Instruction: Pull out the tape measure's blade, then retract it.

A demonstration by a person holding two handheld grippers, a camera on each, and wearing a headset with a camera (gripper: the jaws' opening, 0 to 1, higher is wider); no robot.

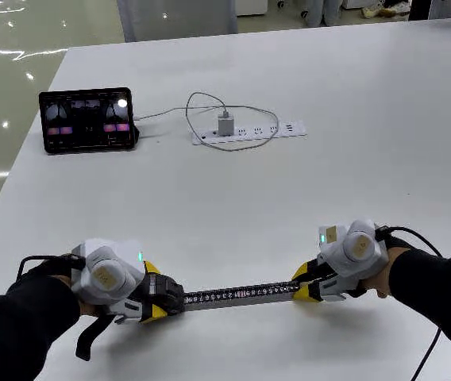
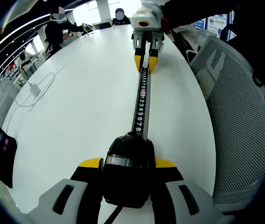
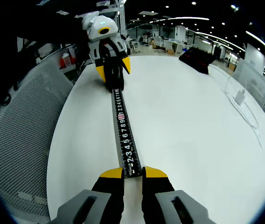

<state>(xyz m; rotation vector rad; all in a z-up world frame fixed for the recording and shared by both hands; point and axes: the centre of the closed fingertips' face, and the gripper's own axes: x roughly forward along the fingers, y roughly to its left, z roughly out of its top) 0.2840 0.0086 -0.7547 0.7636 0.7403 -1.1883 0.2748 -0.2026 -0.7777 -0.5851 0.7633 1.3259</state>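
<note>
My left gripper (image 1: 156,298) is shut on the black tape measure case (image 1: 165,294), which sits between its yellow-tipped fingers (image 2: 91,163) over the white table. The dark numbered blade (image 1: 240,295) runs out of the case to the right, just above the table. My right gripper (image 1: 303,282) is shut on the blade's end (image 3: 130,171). In the left gripper view the blade (image 2: 141,106) stretches away from the case (image 2: 128,170) to the right gripper (image 2: 145,59). Looking along the right gripper (image 3: 132,173), the blade (image 3: 122,128) leads to the left gripper (image 3: 112,70).
A tablet (image 1: 88,119) with a lit screen stands at the back left of the white table (image 1: 305,182). A white power strip (image 1: 249,132) with a charger (image 1: 225,124) and looped cable lies behind the middle. A mesh chair (image 2: 242,121) is beside the table edge.
</note>
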